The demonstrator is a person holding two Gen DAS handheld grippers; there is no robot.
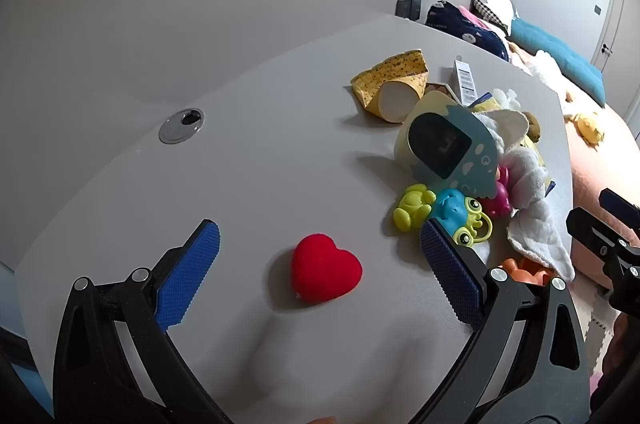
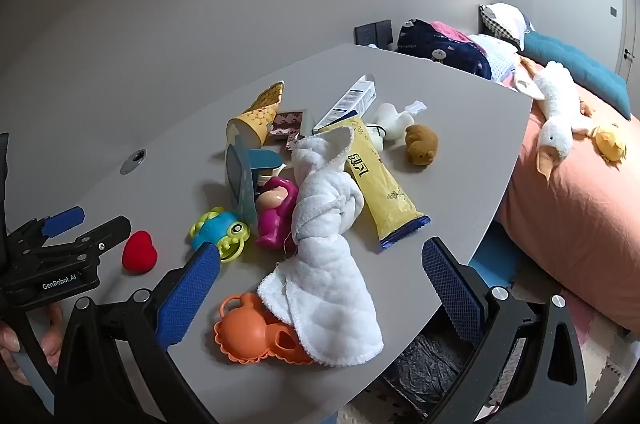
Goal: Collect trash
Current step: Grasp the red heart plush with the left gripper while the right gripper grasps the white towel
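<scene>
On the grey table (image 1: 260, 151) lies a pile of toys and trash. A yellow snack wrapper (image 2: 380, 183), a white-blue carton box (image 2: 348, 99), a yellow paper cup (image 2: 256, 115) and a small torn pink packet (image 2: 286, 125) lie among them. My left gripper (image 1: 320, 256) is open, with a red heart (image 1: 324, 274) between its fingers on the table. My right gripper (image 2: 320, 272) is open above a knotted white cloth (image 2: 324, 244). The paper cup also shows in the left wrist view (image 1: 392, 83).
Toys: orange mould (image 2: 252, 332), blue-green turtle rattle (image 2: 220, 230), pink doll (image 2: 274, 212), brown bear (image 2: 422, 143), blue toy screen (image 1: 440, 147). A bin with a black bag (image 2: 424, 368) stands under the table's near edge. A bed (image 2: 580, 203) with plush toys is at right.
</scene>
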